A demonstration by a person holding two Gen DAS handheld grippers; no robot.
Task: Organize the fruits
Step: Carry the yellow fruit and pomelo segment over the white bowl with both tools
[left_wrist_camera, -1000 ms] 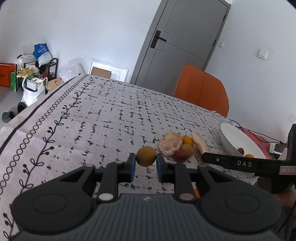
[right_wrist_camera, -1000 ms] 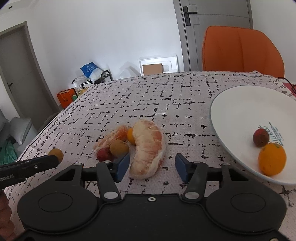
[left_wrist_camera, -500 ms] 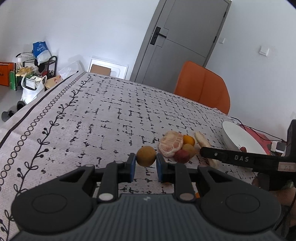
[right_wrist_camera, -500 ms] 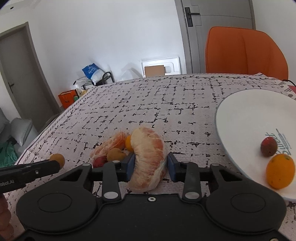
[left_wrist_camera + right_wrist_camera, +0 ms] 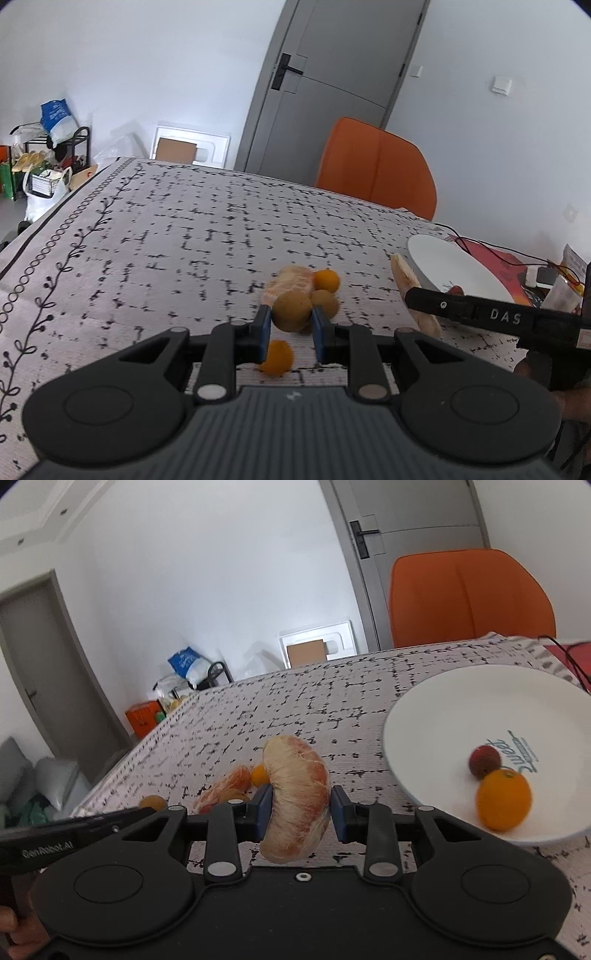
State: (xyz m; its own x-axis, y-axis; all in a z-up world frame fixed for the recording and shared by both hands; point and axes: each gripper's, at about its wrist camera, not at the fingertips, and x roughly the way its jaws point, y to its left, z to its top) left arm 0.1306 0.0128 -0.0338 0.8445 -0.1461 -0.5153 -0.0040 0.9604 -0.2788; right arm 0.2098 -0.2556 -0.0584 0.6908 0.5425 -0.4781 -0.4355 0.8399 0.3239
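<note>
Two grippers, both loaded. Left gripper (image 5: pixel 291 324) has its blue pads pinched on a small round brown fruit (image 5: pixel 291 311), jaws only a fruit-width apart, held just above the tablecloth (image 5: pixel 155 236). Round thing, so no real long axis to speak of. Under the left pad there's a little orange fruit (image 5: pixel 277 357) on the cloth, and just past the tips sits the loose pile: peeled segment (image 5: pixel 288 282), another orange (image 5: pixel 326 280), a second brown one (image 5: pixel 325 302).

Right gripper (image 5: pixel 300 809) is clamped on a big peeled pomelo wedge (image 5: pixel 295 801), pads touching both flanks, opened wider than the left. Wedge is a crescent, long axis running roughly up-down btw the fingers, top end tipped away from the cam and bottom end hanging below the pads toward the gripper body, curved back facing right. Looks lifted off the cloth but can't tell for sure.

Plate (image 5: pixel 424 716) is to the right of the wedge, near but not touching, w/ a reddish fruit (image 5: pixel 484 761) and an orange ball (image 5: pixel 503 799) touching each other inside. Orange chair (image 5: pixel 469 598) behind the table.
</note>
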